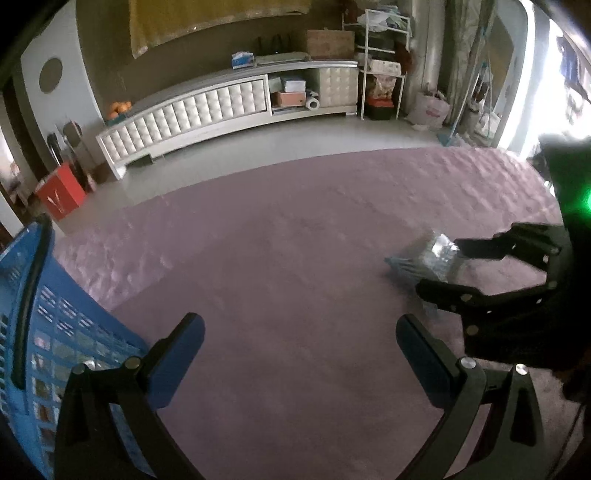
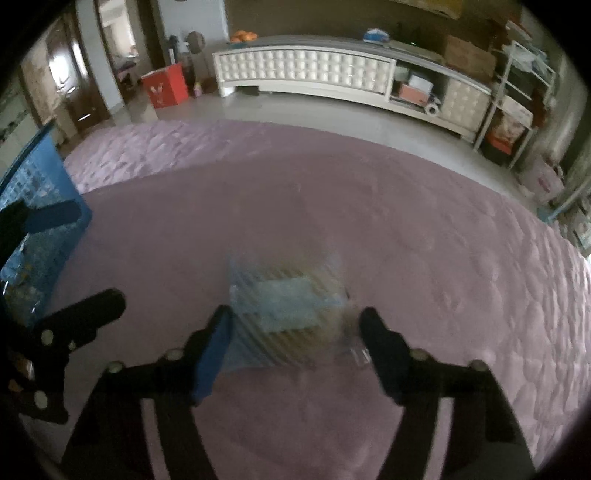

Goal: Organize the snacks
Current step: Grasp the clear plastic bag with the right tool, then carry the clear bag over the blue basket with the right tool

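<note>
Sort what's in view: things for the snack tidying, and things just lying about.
For the job: snack packet, between the open right gripper fingers; blue basket; open left gripper.

Lying about: red box, oranges, long cabinet, white rack.

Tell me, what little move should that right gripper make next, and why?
Probably close on the snack packet. The right gripper is open with its fingers on either side of the packet, which lies on the pink bedcover, outside the blue basket.
</note>
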`<state>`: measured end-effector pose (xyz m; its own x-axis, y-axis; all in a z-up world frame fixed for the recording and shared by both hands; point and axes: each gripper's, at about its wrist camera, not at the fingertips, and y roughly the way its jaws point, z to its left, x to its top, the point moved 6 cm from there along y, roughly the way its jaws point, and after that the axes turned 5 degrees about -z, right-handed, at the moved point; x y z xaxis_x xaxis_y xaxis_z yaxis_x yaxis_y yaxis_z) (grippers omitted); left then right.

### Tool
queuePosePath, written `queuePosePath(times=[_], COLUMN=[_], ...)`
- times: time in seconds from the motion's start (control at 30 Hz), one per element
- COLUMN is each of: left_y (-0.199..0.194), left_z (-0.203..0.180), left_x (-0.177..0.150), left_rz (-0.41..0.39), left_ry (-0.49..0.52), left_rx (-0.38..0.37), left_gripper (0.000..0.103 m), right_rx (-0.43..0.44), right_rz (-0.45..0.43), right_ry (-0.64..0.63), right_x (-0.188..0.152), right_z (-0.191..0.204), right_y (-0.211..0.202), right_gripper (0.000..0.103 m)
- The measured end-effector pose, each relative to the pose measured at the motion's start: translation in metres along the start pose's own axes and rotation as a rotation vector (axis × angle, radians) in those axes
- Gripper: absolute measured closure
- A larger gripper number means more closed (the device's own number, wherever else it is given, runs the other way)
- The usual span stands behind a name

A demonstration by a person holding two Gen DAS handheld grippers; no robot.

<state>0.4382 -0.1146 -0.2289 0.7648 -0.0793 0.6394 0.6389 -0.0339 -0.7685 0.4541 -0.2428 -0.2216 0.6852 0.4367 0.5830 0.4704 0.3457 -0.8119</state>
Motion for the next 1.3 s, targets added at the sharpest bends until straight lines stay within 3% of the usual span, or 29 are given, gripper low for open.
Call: queuePosePath(times=[0.3, 0.73, 0.97, 1.3], left_y=[-0.041, -0.154, -0.212, -0.272], left_z=[-0.016, -0.026, 0.001, 0.07], left_x=[0.006, 0.014, 0.007, -0.012], left_rz=[-0.061, -0.214, -0.284, -0.339], left_ry=[0.009, 0.034, 0.011, -0.004], left_rx=[-0.039, -0.06, -0.047, 0.018], left_gripper=[0.0, 0.0, 0.0, 0.0], right_rx=[-0.063, -0.129, -0.137, -0.091], right_rz=[-0.059, -0.181, -0.253, -0.311], right_ry=[0.006, -0.012, -0.027, -0.069], right_x=[-0.01, 0.0, 0.015, 0.037], right_z=[0.01, 0.042, 0.076, 0.153], right_y=[-0.055, -0.171, -0.214, -0.23], right_gripper=[0.046, 0.046, 0.046, 0.046])
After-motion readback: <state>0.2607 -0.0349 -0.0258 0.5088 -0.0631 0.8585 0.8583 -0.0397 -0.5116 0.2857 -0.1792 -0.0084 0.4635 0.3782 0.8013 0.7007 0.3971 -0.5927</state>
